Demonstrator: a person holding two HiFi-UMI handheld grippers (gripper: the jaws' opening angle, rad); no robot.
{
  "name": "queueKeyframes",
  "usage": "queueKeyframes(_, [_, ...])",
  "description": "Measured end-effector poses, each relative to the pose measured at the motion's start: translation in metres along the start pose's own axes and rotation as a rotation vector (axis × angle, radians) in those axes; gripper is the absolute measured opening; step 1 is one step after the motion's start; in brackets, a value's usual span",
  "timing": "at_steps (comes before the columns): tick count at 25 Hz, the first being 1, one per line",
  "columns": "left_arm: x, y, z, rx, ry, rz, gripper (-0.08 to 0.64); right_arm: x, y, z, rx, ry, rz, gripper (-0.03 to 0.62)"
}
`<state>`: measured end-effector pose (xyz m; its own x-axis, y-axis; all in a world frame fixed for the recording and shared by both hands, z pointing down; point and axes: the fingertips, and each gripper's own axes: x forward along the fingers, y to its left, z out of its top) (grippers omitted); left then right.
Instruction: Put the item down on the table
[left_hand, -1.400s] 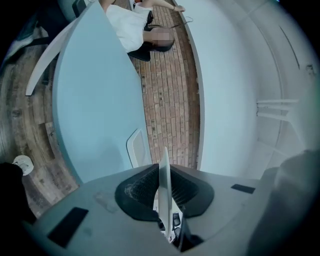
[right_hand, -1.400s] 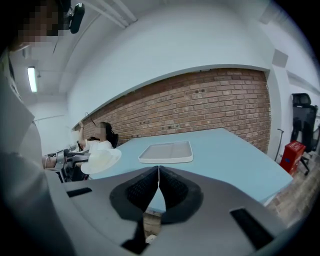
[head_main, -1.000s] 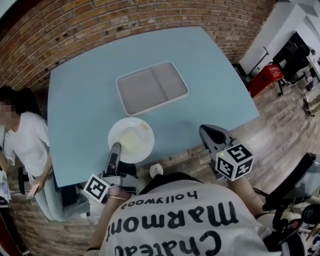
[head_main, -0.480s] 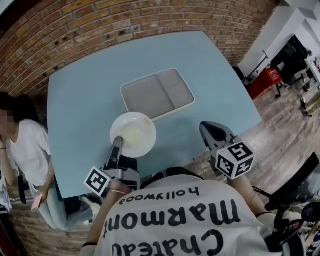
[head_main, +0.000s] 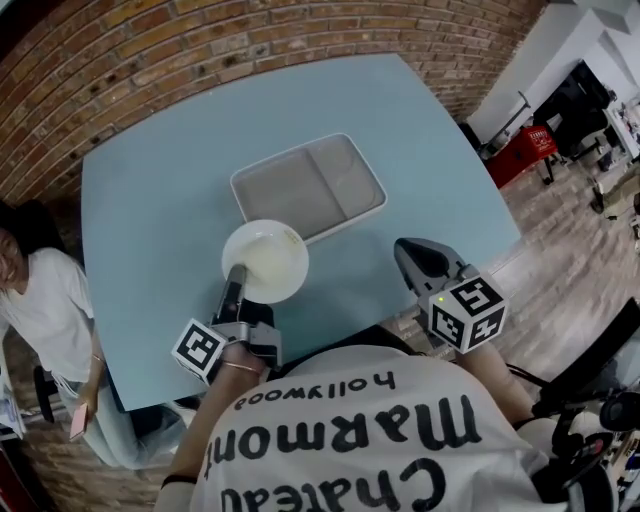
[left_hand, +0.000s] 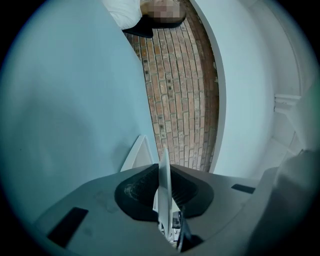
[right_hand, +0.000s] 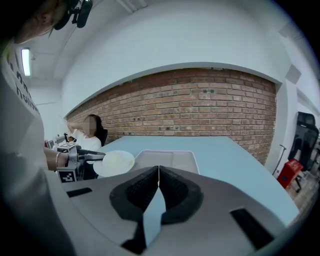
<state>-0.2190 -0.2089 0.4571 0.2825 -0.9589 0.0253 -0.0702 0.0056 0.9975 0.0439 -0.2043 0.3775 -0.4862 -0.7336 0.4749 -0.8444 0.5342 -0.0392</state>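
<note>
Left gripper (head_main: 236, 277) jaws pinch the plate (head_main: 267, 253) rim; right gripper (head_main: 410, 250) jaws together.

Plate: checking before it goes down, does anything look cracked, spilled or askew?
Nothing stands out. The plate looks whole and about level, held by its rim in the left gripper; the tray lies flat on the table, no spill.

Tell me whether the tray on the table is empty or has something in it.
Empty: both compartments of the tray show only bare grey floor in the head view.
</note>
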Motion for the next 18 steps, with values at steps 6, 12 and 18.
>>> queueKeyframes(6, [0.017,0.01,-0.003,-0.036,-0.01,0.036,0.026,0.021,-0.012,0.003,0.004,0.047,0.036,0.011])
queueKeyframes(12, [0.036,0.023,-0.008,-0.046,-0.035,0.074,0.026,0.047,-0.027,-0.001,0.01,0.098,0.095,0.011])
queueKeyframes(18, [0.061,0.042,-0.006,-0.018,-0.05,0.167,0.026,0.076,-0.033,-0.011,0.041,0.134,0.169,0.011])
